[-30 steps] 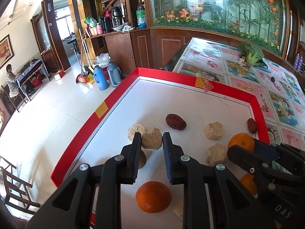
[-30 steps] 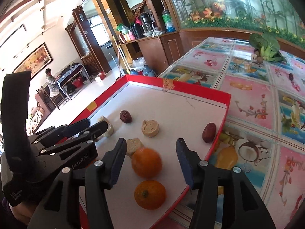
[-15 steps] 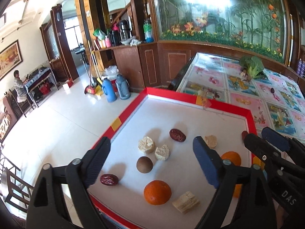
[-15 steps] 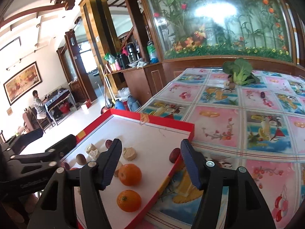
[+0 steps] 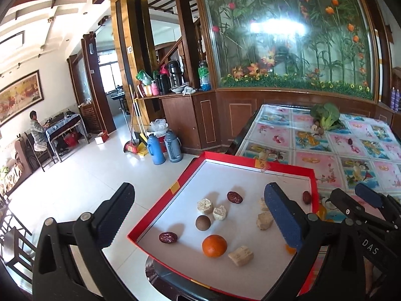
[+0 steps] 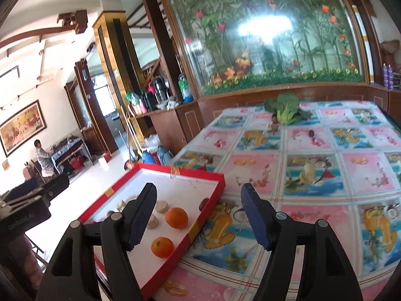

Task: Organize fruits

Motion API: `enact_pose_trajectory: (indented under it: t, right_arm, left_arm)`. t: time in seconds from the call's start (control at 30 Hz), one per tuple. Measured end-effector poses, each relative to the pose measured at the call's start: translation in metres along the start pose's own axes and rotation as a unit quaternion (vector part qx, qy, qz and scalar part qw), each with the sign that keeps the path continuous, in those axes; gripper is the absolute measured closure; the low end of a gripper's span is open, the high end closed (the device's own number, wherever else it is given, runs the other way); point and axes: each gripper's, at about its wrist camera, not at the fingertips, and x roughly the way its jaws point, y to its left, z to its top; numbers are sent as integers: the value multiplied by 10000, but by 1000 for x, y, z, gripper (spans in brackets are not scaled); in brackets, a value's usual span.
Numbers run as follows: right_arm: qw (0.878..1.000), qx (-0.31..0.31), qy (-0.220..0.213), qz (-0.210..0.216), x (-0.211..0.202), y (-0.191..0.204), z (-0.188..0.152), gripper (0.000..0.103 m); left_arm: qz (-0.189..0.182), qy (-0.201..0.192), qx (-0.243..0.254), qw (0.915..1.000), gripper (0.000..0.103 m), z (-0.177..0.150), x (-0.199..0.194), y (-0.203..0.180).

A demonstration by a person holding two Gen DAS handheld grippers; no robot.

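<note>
A red-rimmed tray [image 5: 283, 166] with a white floor lies at the table's left end and holds the fruit. In the left wrist view it holds an orange [image 5: 214, 245], a brown round fruit [image 5: 203, 222], red dates [image 5: 168, 237] [image 5: 234, 197] [image 5: 306, 197] and several beige chunks [image 5: 219, 213]. The right wrist view shows the tray [image 6: 209, 199] with two oranges [image 6: 176, 217] [image 6: 162, 247]. My left gripper [image 5: 198, 220] is open, empty and raised above the tray. My right gripper [image 6: 198, 217] is open, empty and raised over the tray's right rim.
The table [image 6: 313, 165] wears a fruit-print cloth. A leafy green vegetable [image 6: 285, 109] and a small dark fruit [image 6: 311, 133] lie at its far side. A wooden cabinet and glass mural stand behind. Thermos flasks [image 5: 165, 148] stand on the floor to the left.
Both grippers have lifted up and back from the tray. The left gripper has opened wide from nearly shut around a beige chunk; the right has opened wider. The fruit has stayed in place.
</note>
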Motion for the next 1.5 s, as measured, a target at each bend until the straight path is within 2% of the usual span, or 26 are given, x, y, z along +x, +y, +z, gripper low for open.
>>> enact_pose_trajectory:
  t: [0.13, 0.37, 0.5, 0.6, 0.8, 1.03, 1.5]
  right_arm:
    - [9987, -73, -493, 101, -35, 8, 16, 25]
    - [9959, -195, -853, 250, -67, 21, 25, 21]
    - [9965, -392, -732, 132, -70, 31, 19, 19]
    - [9976, -525, -449, 63, -62, 41, 12, 19]
    - [9962, -823, -266, 87, -56, 55, -1, 19]
    - [9944, -998, -297, 159, -61, 62, -10, 19]
    - [9938, -1093, -169, 146, -58, 74, -13, 19]
  left_arm:
    - [-29, -70, -221, 9997, 0, 4, -20, 4]
    - [-12, -385, -133, 9992, 0, 13, -56, 2]
    - [-60, -462, -113, 9989, 0, 17, -68, 0]
    - [-113, -475, -146, 9987, 0, 20, -74, 2]
    - [30, -559, -198, 9982, 0, 19, -81, 5]
    - [155, -635, -274, 9975, 0, 19, -86, 13]
    - [155, -568, -436, 9973, 0, 13, -82, 29]
